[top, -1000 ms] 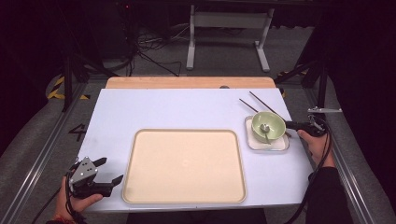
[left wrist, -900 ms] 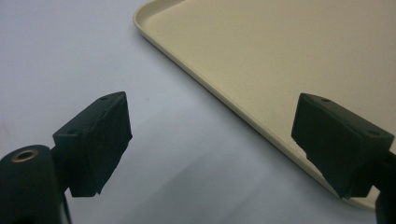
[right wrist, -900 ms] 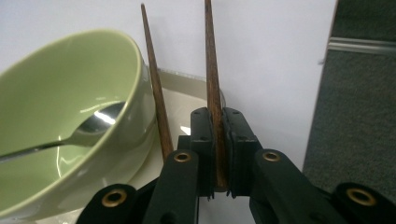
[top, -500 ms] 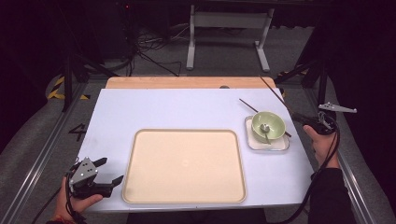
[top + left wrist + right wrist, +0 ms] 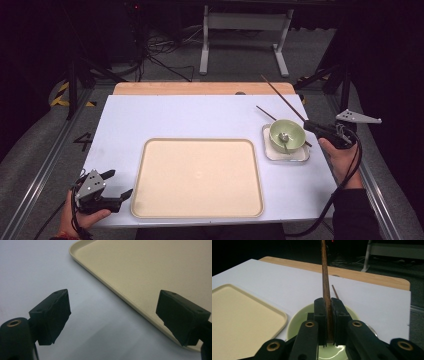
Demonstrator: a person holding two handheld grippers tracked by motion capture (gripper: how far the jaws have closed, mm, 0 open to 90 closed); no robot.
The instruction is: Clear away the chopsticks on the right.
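Observation:
A dark wooden chopstick [image 5: 282,99] [image 5: 325,270] is clamped between the jaws of my right gripper [image 5: 309,125] [image 5: 328,312], held in the air and slanting away toward the table's far right. Just below it a pale green bowl [image 5: 287,135] [image 5: 297,322] with a metal spoon [image 5: 283,137] in it stands on a small white square plate [image 5: 290,156]. A second chopstick [image 5: 265,112] [image 5: 335,292] lies on the table behind the bowl. My left gripper [image 5: 118,183] [image 5: 113,315] rests open at the front left, with nothing between its jaws, beside the beige tray [image 5: 197,175] [image 5: 162,272].
The white tabletop [image 5: 175,115] has a wooden strip [image 5: 200,88] along its far edge. Metal rails run down both sides. A grey stand [image 5: 245,22] and cables sit on the floor beyond.
My right gripper has risen and drawn back to the right with one chopstick in it, lifting it off the table. The other chopstick stays behind the bowl. The left gripper has kept still.

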